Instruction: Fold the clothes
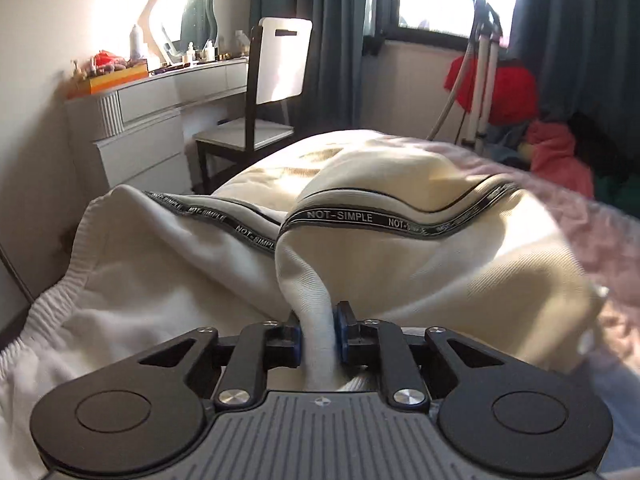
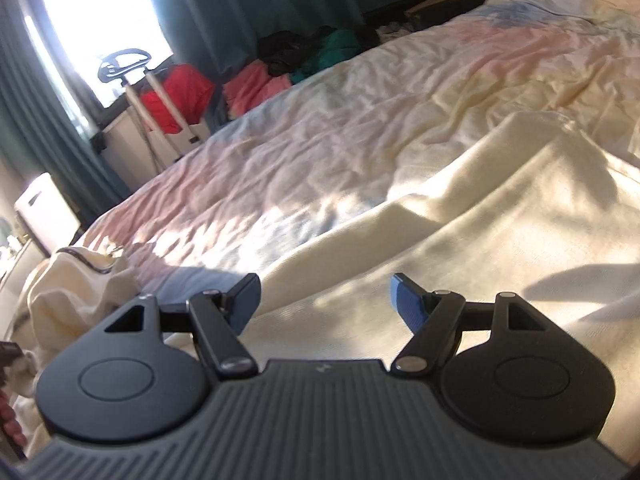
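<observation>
The cream garment (image 1: 440, 264) lies heaped on the bed, a thick knit piece with a dark woven band (image 1: 340, 218) that reads "NOT-SIMPLE" running in a wave across its folds. A ribbed, elasticated hem (image 1: 60, 300) shows at its left edge in the left wrist view. The left tool (image 1: 316, 338) is closed tight on a raised ridge of this cloth, the fabric pinched between the two blue-faced pads (image 1: 338, 332) and bulging up above them.

In the right wrist view the same pale knit (image 2: 500, 216) spreads flat under the right tool (image 2: 324, 300), whose jaws stand wide apart with nothing between them, just above the cloth. Further left in that view the garment bunches into a crumpled mass (image 2: 72, 292).

The bed (image 2: 360, 120) wears a wrinkled sheet in pastel pink, blue and yellow patches, lit by strong sun. Beyond it sit piles of red, coral and green clothes (image 2: 256, 84), a white stand (image 1: 486, 80) by the window, dark teal curtains (image 1: 332, 40), a chair (image 1: 260, 120) and a white dressing table (image 1: 160, 112) crowded with small bottles below a mirror
</observation>
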`<action>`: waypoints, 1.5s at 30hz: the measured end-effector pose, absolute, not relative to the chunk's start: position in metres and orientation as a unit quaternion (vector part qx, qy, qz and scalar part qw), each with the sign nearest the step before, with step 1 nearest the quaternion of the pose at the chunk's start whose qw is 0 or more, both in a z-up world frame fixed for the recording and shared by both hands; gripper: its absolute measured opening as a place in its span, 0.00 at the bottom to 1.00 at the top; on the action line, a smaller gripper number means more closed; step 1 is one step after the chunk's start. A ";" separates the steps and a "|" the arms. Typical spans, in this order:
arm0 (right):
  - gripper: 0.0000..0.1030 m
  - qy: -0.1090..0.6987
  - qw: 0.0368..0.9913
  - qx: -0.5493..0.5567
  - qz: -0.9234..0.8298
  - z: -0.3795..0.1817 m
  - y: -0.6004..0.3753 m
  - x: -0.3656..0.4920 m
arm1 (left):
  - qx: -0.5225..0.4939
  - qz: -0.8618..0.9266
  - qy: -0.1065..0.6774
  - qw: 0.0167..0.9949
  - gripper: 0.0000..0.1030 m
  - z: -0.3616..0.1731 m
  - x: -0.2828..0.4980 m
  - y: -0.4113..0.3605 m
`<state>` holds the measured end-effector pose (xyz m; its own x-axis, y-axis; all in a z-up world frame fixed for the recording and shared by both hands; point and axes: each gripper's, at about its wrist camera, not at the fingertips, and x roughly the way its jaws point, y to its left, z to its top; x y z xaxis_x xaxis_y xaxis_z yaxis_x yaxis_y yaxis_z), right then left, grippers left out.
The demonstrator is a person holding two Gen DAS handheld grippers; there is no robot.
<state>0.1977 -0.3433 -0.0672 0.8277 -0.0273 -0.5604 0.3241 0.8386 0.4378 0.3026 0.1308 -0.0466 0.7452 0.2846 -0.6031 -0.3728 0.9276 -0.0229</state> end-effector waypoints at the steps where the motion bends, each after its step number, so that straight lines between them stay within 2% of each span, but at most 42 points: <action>1: 0.72 0.276 0.920 0.267 -0.083 -0.067 -0.340 0.198 | -0.068 0.168 0.304 0.935 0.39 -0.040 0.292 0.132; 3: 0.72 0.273 0.923 0.265 -0.058 -0.065 -0.333 0.197 | -0.060 0.151 0.292 0.943 0.50 -0.028 0.269 0.132; 5: 0.72 0.270 0.926 0.261 -0.034 -0.063 -0.324 0.196 | -0.051 0.134 0.278 0.950 0.53 -0.017 0.241 0.124; 7: 0.72 0.272 0.927 0.258 -0.016 -0.063 -0.318 0.195 | -0.064 0.102 0.265 0.957 0.66 -0.005 0.213 0.114; 12: 0.72 0.278 0.927 0.250 0.028 -0.064 -0.302 0.192 | -0.074 0.076 0.247 0.963 0.67 0.015 0.139 0.068; 17: 0.72 0.283 0.926 0.241 0.072 -0.064 -0.286 0.189 | -0.114 0.046 0.211 0.970 0.75 -0.003 0.095 0.059; 23: 0.72 0.291 0.922 0.228 0.116 -0.067 -0.266 0.188 | -0.086 0.025 0.240 0.967 0.75 -0.040 0.097 0.051; 29: 0.72 0.295 0.913 0.234 0.158 -0.066 -0.244 0.196 | -0.108 -0.001 0.238 0.965 0.76 -0.044 0.111 0.059; 34: 0.73 0.322 0.872 0.327 0.174 -0.064 -0.227 0.244 | -0.141 0.020 0.253 0.957 0.76 -0.062 0.121 0.090; 38: 0.73 0.345 0.781 0.489 0.179 -0.100 -0.213 0.312 | -0.188 0.037 0.282 0.940 0.76 -0.080 0.140 0.112; 40: 0.71 0.330 0.754 0.545 0.161 -0.115 -0.205 0.343 | -0.208 0.043 0.294 0.932 0.76 -0.090 0.146 0.118; 43: 0.70 0.327 0.745 0.568 0.125 -0.128 -0.191 0.378 | -0.204 0.045 0.291 0.934 0.76 -0.100 0.150 0.117; 45: 0.64 0.332 0.744 0.571 0.099 -0.134 -0.180 0.399 | -0.215 0.032 0.278 0.936 0.76 -0.102 0.152 0.117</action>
